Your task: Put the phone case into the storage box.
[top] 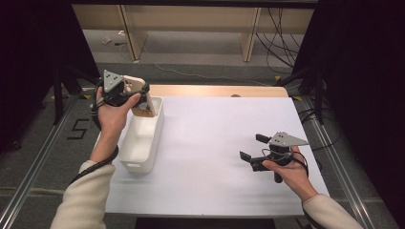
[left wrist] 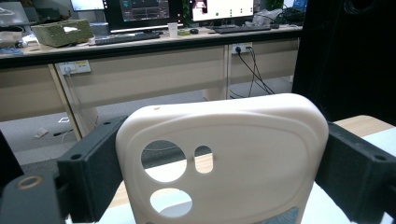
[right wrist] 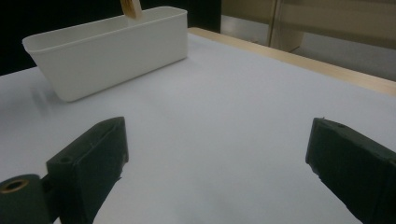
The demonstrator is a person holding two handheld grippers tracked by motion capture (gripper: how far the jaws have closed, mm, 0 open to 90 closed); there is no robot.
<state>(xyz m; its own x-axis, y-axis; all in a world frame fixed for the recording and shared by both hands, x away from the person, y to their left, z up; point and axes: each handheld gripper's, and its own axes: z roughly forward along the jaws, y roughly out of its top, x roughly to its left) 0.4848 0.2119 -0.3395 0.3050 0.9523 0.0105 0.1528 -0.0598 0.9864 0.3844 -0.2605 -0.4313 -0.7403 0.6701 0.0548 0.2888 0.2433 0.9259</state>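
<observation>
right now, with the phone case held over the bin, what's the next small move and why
Probably lower the left tool a little and then open it. Its jaws are clamped on the sides of the cream silicone phone case, which hangs over the far end of the white rectangular plastic bin, seemingly still near rim height. The right tool is open and empty above the white table, so it need not help.

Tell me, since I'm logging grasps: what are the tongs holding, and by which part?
The left tongs clamp a cream phone case across its two long side edges, above the white bin. The right tongs are open and hold nothing.
</observation>
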